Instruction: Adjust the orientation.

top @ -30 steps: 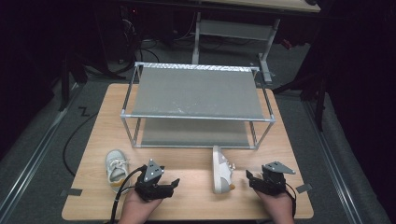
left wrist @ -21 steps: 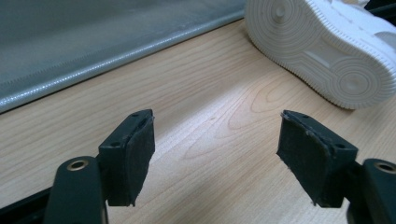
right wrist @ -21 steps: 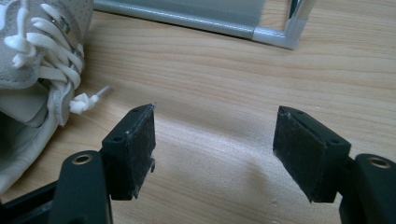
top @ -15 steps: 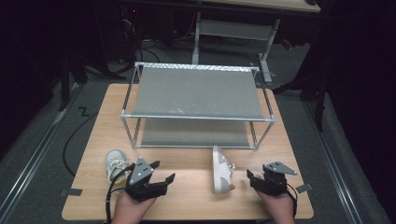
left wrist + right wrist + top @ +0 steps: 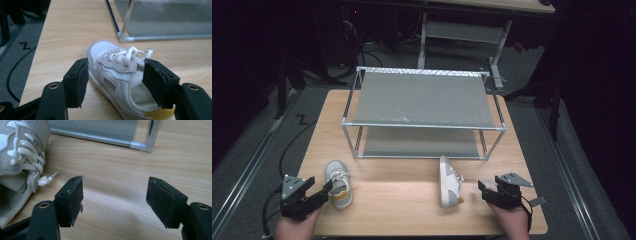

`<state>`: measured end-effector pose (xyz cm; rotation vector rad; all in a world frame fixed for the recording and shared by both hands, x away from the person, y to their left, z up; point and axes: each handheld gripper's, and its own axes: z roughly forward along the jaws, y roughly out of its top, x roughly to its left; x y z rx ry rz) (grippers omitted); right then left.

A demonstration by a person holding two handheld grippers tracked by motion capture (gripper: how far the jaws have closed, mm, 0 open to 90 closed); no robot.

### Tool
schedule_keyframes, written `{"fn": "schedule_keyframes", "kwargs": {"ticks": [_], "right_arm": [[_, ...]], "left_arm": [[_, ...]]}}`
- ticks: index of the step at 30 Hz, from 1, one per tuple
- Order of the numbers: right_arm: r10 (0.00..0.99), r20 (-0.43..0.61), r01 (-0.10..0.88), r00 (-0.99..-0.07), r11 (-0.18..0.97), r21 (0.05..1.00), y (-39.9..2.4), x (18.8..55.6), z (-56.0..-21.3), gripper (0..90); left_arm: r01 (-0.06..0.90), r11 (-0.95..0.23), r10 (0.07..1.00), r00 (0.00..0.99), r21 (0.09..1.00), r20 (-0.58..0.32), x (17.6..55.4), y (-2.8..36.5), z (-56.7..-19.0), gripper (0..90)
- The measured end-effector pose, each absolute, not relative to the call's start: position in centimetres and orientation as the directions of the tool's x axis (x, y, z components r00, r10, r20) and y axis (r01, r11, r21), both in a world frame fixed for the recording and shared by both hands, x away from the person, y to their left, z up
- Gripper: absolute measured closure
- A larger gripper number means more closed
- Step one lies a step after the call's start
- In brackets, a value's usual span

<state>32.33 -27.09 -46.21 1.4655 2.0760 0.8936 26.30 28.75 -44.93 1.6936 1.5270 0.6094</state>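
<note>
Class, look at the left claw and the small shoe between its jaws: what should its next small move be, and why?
Probably finish closing. The left claw has just been closing, and the upright shoe already sits between its jaws, though the pads do not yet press its sides. The right claw waits open.

A two-tier metal rack (image 5: 422, 107) with grey shelves stands toward the far edge of the wooden bench (image 5: 412, 200). Near the right front corner, a white shoe (image 5: 448, 182) lies on its side.
</note>
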Motion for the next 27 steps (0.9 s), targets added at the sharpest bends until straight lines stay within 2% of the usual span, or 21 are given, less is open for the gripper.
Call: {"fn": "schedule_keyframes", "kwargs": {"ticks": [1,4,5,6,9,11,12,19,27], "right_arm": [[0.941,0.008,0.655,-0.339,0.23,0.72,-27.1,32.3,-46.2,29.9],[0.942,0.009,0.657,-0.334,0.226,0.719,-27.1,32.4,-46.3,29.9],[0.943,0.009,0.659,-0.333,0.227,0.717,-27.2,32.4,-46.4,29.9],[0.944,0.009,0.662,-0.33,0.225,0.715,-27.3,32.5,-46.4,29.9],[0.945,0.008,0.661,-0.328,0.224,0.716,-27.3,32.5,-46.4,30.0],[0.944,0.011,0.662,-0.328,0.222,0.716,-27.3,32.4,-46.4,30.0],[0.944,0.014,0.662,-0.329,0.22,0.717,-27.3,32.4,-46.4,30.0],[0.946,0.014,0.659,-0.324,0.215,0.721,-27.4,32.3,-46.3,30.0],[0.948,0.011,0.656,-0.319,0.212,0.724,-27.6,32.4,-46.3,30.1]], "left_arm": [[0.618,-0.011,0.974,0.186,0.786,-0.133,26.5,28.3,-45.1,38.5],[0.651,-0.053,0.982,0.173,0.758,-0.08,27.1,27.6,-45.4,52.3],[0.673,-0.066,0.979,0.185,0.737,-0.081,27.3,27.4,-45.6,52.3],[0.686,-0.074,0.985,0.164,0.724,-0.055,27.4,27.3,-45.8,67.0],[0.682,-0.082,0.986,0.163,0.727,-0.041,27.4,27.6,-45.5,72.7],[0.667,-0.101,0.991,0.136,0.738,0.013,27.1,27.6,-45.0,82.4],[0.655,-0.08,0.993,0.122,0.751,0.0,27.0,28.0,-44.8,84.8],[0.553,-0.043,0.993,0.119,0.832,-0.028,25.9,28.4,-42.7,85.3],[0.535,-0.054,0.98,0.191,0.843,-0.059,26.1,26.5,-42.4,85.0]]}}
